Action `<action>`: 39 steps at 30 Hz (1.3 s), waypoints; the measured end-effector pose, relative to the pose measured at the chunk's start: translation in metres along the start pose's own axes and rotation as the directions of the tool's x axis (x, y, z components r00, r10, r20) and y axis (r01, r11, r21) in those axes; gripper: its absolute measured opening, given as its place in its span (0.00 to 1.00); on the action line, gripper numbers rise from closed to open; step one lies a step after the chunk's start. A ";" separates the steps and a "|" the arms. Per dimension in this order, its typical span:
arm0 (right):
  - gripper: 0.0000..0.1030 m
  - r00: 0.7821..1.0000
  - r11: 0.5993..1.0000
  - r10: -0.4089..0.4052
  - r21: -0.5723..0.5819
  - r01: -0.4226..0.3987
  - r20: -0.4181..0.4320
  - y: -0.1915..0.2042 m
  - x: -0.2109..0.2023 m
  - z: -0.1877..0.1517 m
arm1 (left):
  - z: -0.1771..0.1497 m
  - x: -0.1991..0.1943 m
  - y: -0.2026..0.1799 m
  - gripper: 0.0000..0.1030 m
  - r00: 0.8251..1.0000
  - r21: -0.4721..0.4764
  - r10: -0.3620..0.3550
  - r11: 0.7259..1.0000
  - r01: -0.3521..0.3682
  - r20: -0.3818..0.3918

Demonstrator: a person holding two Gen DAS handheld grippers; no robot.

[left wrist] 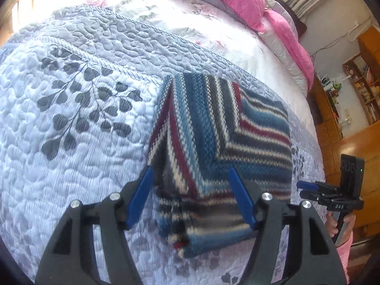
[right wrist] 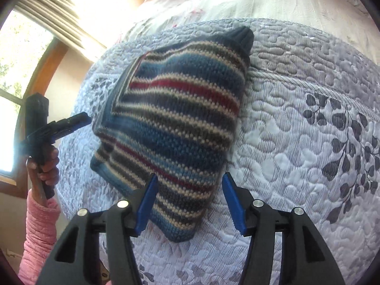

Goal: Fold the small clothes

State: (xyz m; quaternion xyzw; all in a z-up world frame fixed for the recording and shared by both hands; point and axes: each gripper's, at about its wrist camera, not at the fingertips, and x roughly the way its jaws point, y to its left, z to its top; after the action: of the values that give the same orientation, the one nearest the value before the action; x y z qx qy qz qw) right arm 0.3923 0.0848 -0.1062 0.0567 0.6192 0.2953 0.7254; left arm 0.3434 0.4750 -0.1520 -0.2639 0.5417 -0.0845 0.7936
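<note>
Both grippers, left (left wrist: 190, 194) and right (right wrist: 188, 201), are hovering with fingers spread wide, holding nothing, over the folded striped knit (right wrist: 175, 128) lying on the bed (right wrist: 296, 142).

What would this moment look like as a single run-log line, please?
sweater: folded, lying on quilt | left gripper: open, empty, over sweater | right gripper: open, empty, near sweater edge

layout: bed top

folded knit garment (left wrist: 220, 142) lies on quilt (left wrist: 78, 123). sheet (left wrist: 213, 30) beyond quilt's far edge; pillows (left wrist: 239, 2) behind that. left gripper (left wrist: 192, 197) above garment's near corner. right gripper (right wrist: 190, 201) over its opposite end, possibly not touching.
</note>
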 end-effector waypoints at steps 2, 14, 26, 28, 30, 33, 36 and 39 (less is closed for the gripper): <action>0.55 1.000 1.000 -0.010 0.009 0.010 0.008 -0.003 0.005 0.011 | 0.018 0.017 -0.003 0.63 1.000 -0.031 -0.013 0.999 0.013 -0.014; 0.60 1.000 1.000 0.006 -0.011 -0.006 0.024 -0.005 0.037 0.027 | 0.037 0.046 0.011 0.10 0.998 -0.130 -0.060 0.990 0.062 0.014; 0.65 1.000 1.000 -0.013 -0.025 0.013 0.017 -0.004 0.037 0.020 | 0.018 0.036 0.031 0.53 0.992 -0.124 -0.126 0.984 0.127 0.020; 0.72 1.000 1.000 -0.011 -0.027 0.012 0.029 -0.003 0.031 0.019 | 0.011 0.024 0.033 0.66 0.986 -0.107 -0.162 0.981 0.164 0.034; 0.74 0.999 1.000 0.002 -0.013 -0.002 0.032 -0.005 0.029 0.019 | 0.004 0.024 0.035 0.67 0.983 -0.095 -0.184 0.978 0.184 0.005; 0.75 0.999 1.000 0.023 0.014 -0.024 0.021 -0.009 0.033 0.020 | -0.002 0.036 0.039 0.68 0.979 -0.098 -0.198 0.976 0.193 -0.047; 0.75 0.999 0.999 0.041 0.018 -0.041 0.005 -0.008 0.043 0.022 | -0.001 0.059 0.044 0.68 0.972 -0.130 -0.215 0.970 0.203 -0.089; 0.77 0.999 0.999 0.030 0.016 -0.030 -0.019 -0.008 0.059 0.024 | 0.000 0.080 0.042 0.78 0.967 -0.120 -0.228 0.969 0.215 -0.114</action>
State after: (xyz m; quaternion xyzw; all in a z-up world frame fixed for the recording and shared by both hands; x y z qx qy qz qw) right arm 0.4207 0.1145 -0.1551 0.0691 0.6275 0.3018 0.7144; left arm 0.3689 0.4767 -0.2386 -0.3587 0.5620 -0.1605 0.7278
